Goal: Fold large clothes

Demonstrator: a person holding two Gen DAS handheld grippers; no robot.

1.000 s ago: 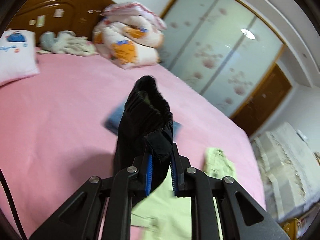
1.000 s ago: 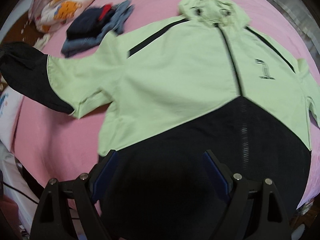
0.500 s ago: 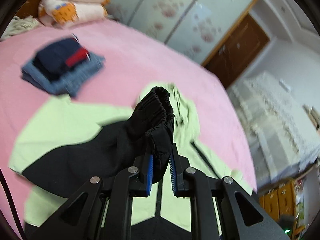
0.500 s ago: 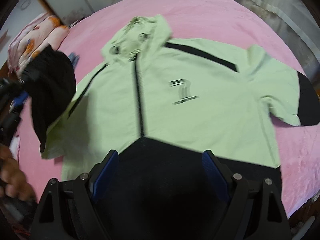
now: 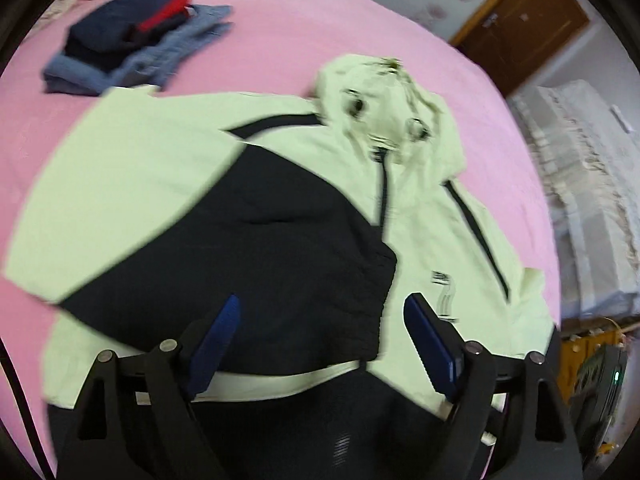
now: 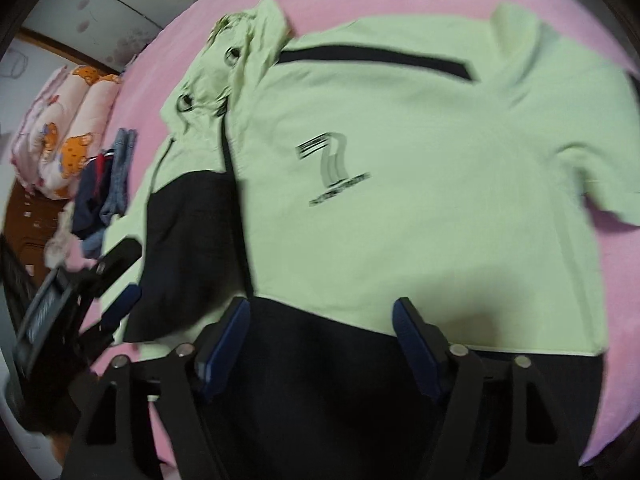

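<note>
A pale green hooded jacket with a black lower part lies face up on the pink bed, hood at the far end. Its black sleeve is folded across the chest, cuff beside the zip. My left gripper hovers just over that sleeve; its jaws are opening and the pads do not touch the cloth. In the right wrist view the jacket fills the frame. My right gripper hangs above the black hem, jaws closing with nothing pressed between them. The left gripper shows at the left by the folded sleeve.
A stack of folded dark and denim clothes sits on the pink sheet beyond the jacket's left shoulder. A rolled cartoon quilt lies at the headboard end. A lace-covered piece of furniture and a wooden door stand past the bed's right edge.
The left gripper carried the black cuff down across the jacket and let it go; its jaws now stand wide. The right gripper slid along the hem and its jaws narrowed a little.
</note>
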